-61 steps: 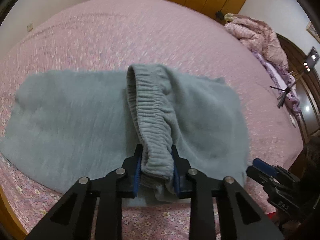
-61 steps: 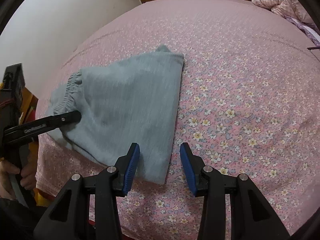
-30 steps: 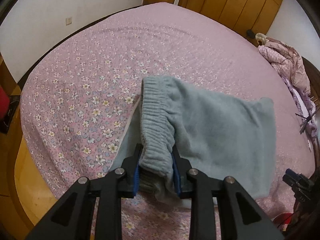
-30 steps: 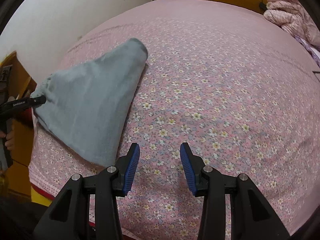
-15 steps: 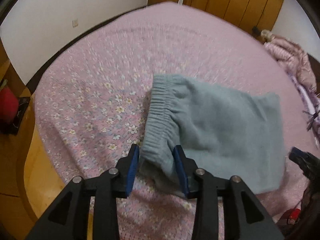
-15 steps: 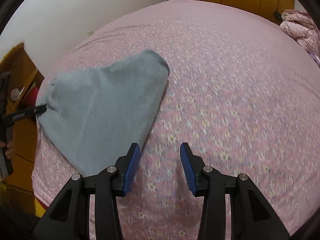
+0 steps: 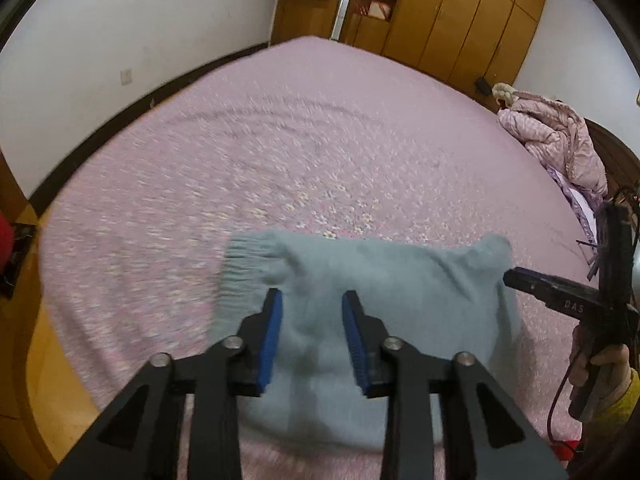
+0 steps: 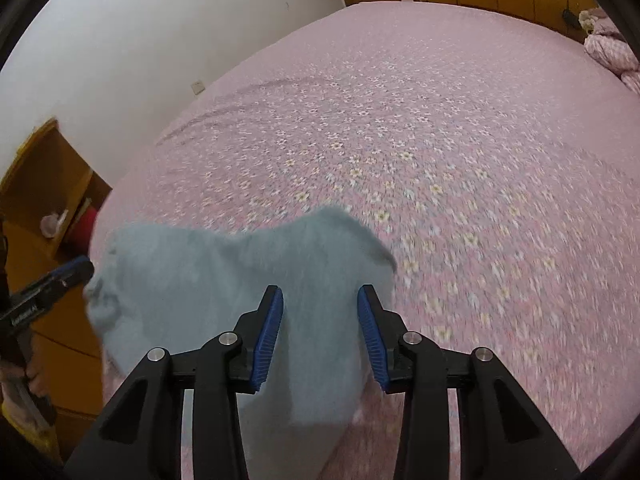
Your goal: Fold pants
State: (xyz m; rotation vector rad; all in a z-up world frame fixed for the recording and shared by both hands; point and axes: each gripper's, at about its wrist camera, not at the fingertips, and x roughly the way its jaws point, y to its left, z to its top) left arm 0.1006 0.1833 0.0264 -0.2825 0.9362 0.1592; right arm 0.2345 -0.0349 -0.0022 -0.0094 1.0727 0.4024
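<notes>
Both the left gripper and right gripper are spread, holding nothing; the folded pants lie near the bed edge (could slide off if nudged).

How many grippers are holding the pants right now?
0. The left gripper hangs open over the pants near the waistband; the right gripper is open above their other end.

A pink floral bedspread covered the bed — a pink quilted jacket lay heaped at its far corner, wooden wardrobes behind.
</notes>
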